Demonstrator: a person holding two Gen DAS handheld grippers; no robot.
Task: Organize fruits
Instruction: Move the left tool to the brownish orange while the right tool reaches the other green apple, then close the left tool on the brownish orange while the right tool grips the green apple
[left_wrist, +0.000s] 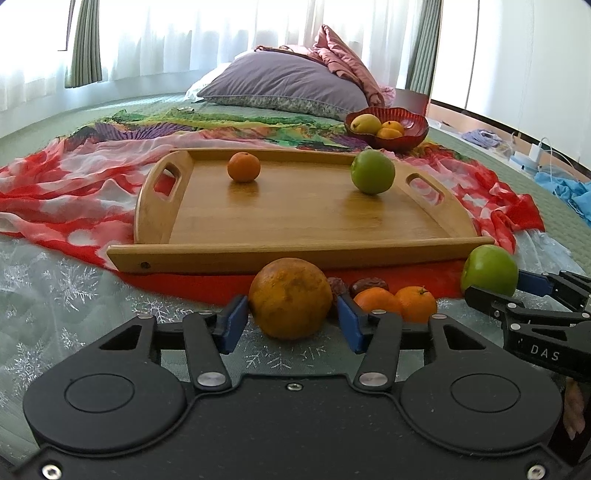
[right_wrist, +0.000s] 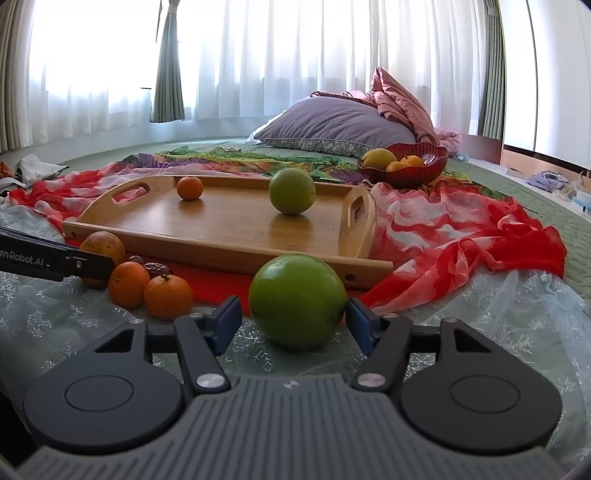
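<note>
Left gripper (left_wrist: 291, 325) spread around the orange (left_wrist: 290, 298), right gripper (right_wrist: 293, 321) spread around the apple (right_wrist: 297, 301). Either fruit may roll off if squeezed off-centre

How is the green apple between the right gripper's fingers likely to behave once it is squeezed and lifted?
The green apple looks round and glossy, so it may slip or turn between the flat blue pads of the right gripper. It probably feels firm and fairly heavy. Set on the smooth wooden tray, it could roll.

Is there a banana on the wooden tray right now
No, the wooden tray holds only a small orange and a green apple.
</note>
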